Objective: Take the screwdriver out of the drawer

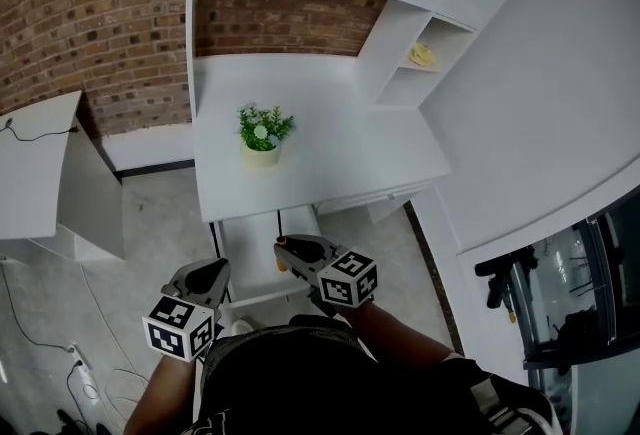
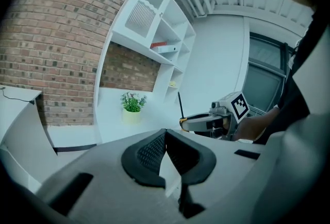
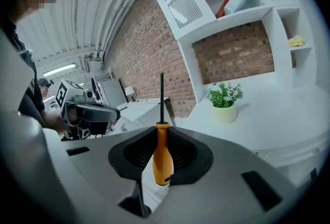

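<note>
Right claw (image 3: 161, 138) up close, pinching the screwdriver (image 3: 162, 158) by its orange handle, with the black shaft sticking out past the claw tips. Left claw (image 2: 165, 134) pressed together on nothing, level with the right one and just beside it, both low in front of the person's chest. Screwdriver out in the air, near the open drawer (image 1: 250, 248) under the white desk (image 1: 340, 163). Small potted plant (image 1: 262, 133) standing on the desk, white shelves (image 1: 420, 33) rising behind it.
</note>
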### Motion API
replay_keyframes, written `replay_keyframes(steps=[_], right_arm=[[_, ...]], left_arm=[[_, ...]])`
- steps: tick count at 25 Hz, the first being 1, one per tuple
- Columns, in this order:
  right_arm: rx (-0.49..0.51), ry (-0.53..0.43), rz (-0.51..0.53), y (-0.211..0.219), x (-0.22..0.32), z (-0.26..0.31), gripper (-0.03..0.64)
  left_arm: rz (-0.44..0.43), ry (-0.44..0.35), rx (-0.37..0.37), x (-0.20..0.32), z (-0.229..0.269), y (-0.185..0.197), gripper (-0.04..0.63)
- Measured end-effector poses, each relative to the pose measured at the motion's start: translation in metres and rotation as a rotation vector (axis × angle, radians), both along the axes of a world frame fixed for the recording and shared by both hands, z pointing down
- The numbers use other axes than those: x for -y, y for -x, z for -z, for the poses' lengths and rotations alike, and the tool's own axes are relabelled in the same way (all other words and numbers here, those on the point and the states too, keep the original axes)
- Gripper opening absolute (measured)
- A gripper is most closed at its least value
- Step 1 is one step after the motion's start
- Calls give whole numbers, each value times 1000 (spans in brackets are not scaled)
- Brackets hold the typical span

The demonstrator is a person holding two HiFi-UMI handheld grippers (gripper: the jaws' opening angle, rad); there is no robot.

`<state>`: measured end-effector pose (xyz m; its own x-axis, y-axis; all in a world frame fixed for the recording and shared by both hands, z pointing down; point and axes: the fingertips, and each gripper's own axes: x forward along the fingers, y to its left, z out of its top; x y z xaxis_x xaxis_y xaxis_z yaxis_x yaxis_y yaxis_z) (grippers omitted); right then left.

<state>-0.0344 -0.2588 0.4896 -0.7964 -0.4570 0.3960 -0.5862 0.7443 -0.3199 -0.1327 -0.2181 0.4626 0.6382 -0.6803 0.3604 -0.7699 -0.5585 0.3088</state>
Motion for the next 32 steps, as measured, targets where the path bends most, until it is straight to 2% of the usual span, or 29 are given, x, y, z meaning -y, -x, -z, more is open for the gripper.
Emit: replay_keyframes(steps=[8,16,25,32], right_arm=[[82,-41,38,-39,-23,44,74],[141,-72,70,-109,-63,67,74],[163,-42,80,-183,-105,57,74],[186,-27,103,-218,-127,56,74]], left_arm=[[83,-31,-65,-13,23,-38,18],[123,-77,-135,-46,37,-108,18],[156,-63,-117,-91,32,-182,18],[218,-41,-82,-130,31,-210,18]])
